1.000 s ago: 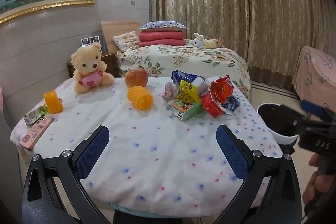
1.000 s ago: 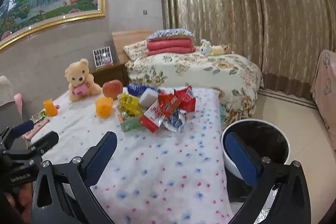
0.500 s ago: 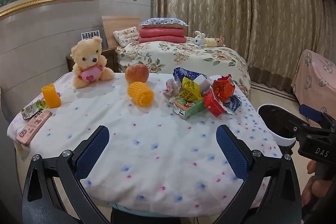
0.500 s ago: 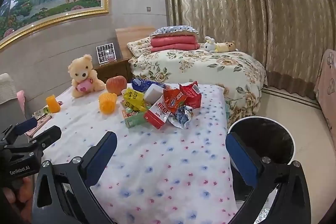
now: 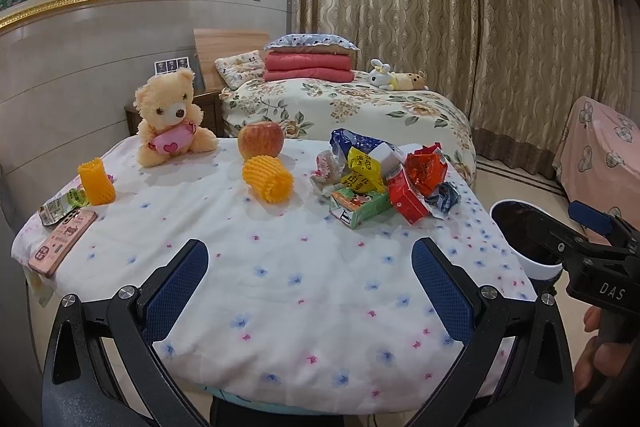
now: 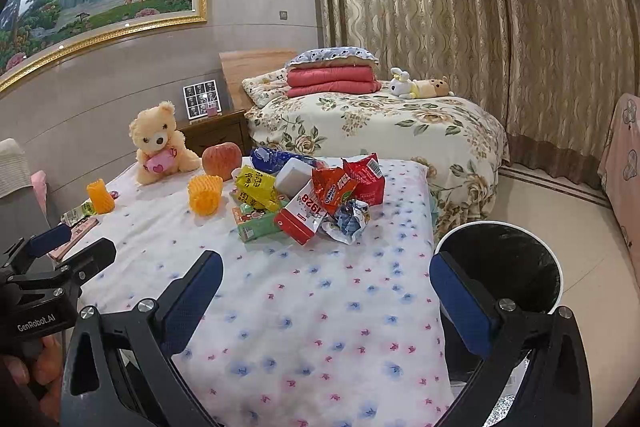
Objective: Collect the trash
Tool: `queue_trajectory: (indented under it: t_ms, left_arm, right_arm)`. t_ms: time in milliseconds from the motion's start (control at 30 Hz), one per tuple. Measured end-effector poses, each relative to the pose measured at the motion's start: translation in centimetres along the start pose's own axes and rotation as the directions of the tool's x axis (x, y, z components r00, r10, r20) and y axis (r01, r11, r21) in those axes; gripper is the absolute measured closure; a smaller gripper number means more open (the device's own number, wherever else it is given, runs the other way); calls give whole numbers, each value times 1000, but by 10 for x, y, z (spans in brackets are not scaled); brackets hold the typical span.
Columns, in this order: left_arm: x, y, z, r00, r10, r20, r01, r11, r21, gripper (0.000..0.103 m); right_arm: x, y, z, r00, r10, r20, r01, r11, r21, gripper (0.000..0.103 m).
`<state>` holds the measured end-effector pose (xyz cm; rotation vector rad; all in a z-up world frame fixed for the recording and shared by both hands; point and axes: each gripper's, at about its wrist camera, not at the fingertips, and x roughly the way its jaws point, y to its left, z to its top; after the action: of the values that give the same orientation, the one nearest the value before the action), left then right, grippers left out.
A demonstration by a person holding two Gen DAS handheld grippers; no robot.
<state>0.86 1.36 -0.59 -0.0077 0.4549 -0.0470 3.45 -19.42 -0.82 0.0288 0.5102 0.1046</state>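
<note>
Both views are showing the wrapper pile nearer and larger than a second ago; the cameras are advancing over the surface (image 5: 280, 267). Left claw (image 5: 310, 291) is hovering above the flowered cloth, jaws spread wide, gripping nothing. Right claw (image 6: 326, 301) is likewise gaping wide and empty, its right finger overlapping the black-lined trash bin (image 6: 516, 259) standing on the floor just beside the surface edge. Mid-surface, the trash pile (image 6: 304, 193) is lying in a heap: green carton (image 5: 358, 207), red-white carton (image 6: 300, 217), yellow packet (image 5: 362, 169), red bags, blue wrapper. Left of it: yellow foam net (image 5: 268, 179), apple (image 5: 260, 139), teddy bear (image 5: 170, 121). Behind, bed (image 5: 352, 107).
</note>
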Motion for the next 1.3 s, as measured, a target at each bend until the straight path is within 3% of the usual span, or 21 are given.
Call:
queue_trajectory:
  t_ms: [1300]
  left_arm:
    - [-1, -1, 0, 1000, -4, -1, 4, 1000, -4, 0]
  right_arm:
    - [-3, 3, 2, 1000, 19, 1, -19, 1000, 12, 0]
